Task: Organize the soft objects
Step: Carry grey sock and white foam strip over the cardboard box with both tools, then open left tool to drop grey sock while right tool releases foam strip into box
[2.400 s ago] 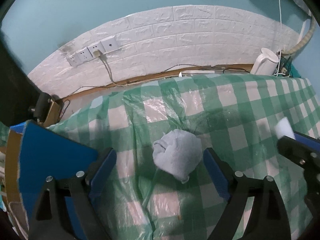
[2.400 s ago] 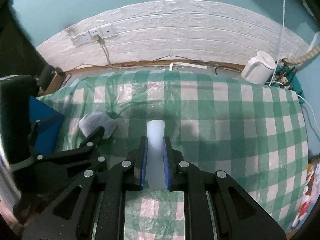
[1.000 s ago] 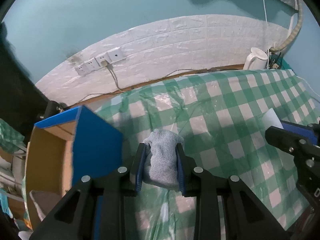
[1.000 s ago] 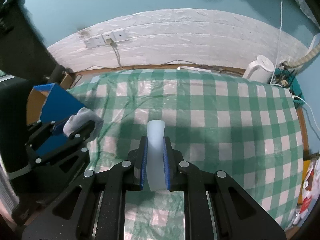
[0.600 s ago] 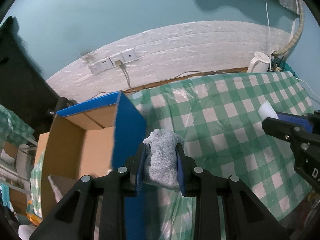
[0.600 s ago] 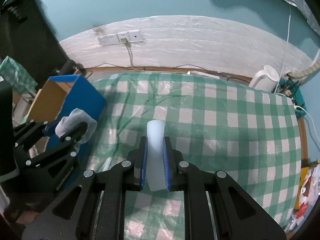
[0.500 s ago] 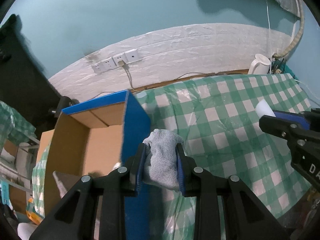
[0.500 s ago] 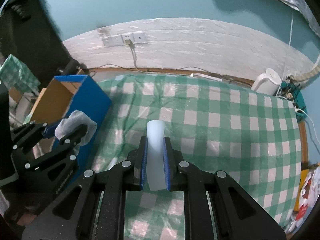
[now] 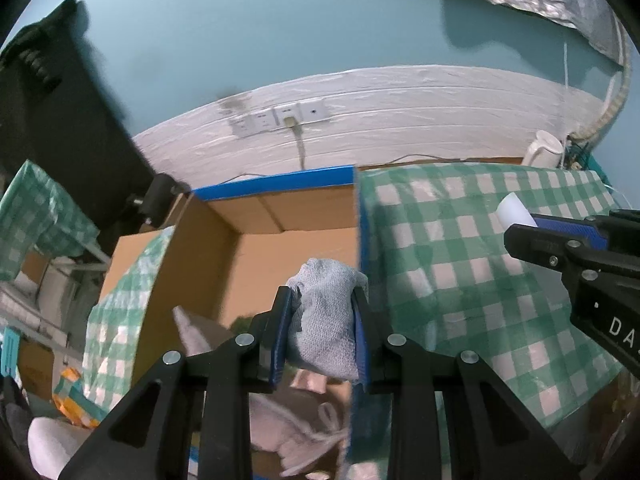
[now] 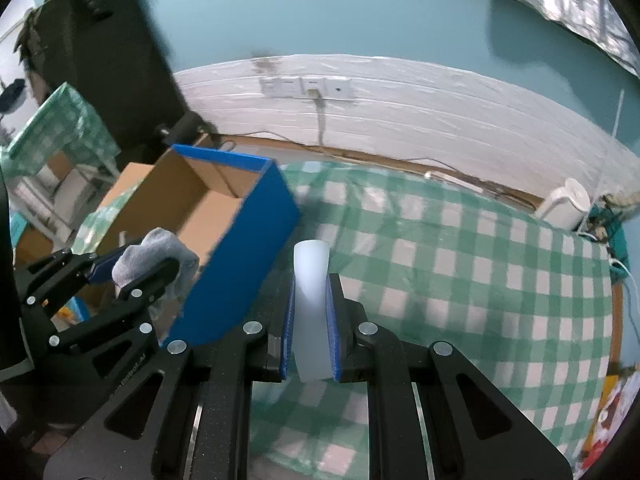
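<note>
My left gripper is shut on a grey knitted sock, bunched between its blue pads. It hangs over the open cardboard box with blue outer walls, just inside the box's right wall. From the right wrist view the same sock sits above the box opening. My right gripper is shut on a white foam sponge that stands upright between the pads, above the green checked tablecloth just right of the box. The sponge also shows at the right edge of the left wrist view.
Several pale soft items lie in the box bottom. A white kettle stands at the table's far right corner, with a wall socket strip and cable behind. A dark panel and clutter are to the left of the box.
Both grippers have moved left and upward with their loads. The sock has gone from beside the box's blue wall to above its opening. The sponge has come closer to the box.
</note>
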Available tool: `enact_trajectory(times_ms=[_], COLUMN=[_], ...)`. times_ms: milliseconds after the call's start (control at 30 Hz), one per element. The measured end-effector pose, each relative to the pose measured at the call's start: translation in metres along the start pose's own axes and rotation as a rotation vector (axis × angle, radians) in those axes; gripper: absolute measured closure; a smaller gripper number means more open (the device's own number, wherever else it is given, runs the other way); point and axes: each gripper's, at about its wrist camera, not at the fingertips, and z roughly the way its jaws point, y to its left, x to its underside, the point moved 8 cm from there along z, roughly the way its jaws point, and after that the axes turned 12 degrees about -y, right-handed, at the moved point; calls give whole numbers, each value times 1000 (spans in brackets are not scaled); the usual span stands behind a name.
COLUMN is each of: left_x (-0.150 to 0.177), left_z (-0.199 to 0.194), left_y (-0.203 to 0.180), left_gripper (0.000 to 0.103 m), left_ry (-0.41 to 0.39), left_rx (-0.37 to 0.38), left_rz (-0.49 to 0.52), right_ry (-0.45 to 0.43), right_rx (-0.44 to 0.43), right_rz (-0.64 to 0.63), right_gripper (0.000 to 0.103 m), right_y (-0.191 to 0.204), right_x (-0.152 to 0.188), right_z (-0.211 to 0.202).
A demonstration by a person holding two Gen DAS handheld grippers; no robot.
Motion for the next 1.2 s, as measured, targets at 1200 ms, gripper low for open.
enact_trajectory(times_ms=[1200], left_x=[81], left_z=[21], left_y=[141], left_gripper=[70], left_ry=[113], left_rx=[-117], left_rz=[-205], right_ry=[124], right_rx=[-177], right_rz=[-162], right_gripper=[88], right_y=[148], right_x=[17], right_z=[71])
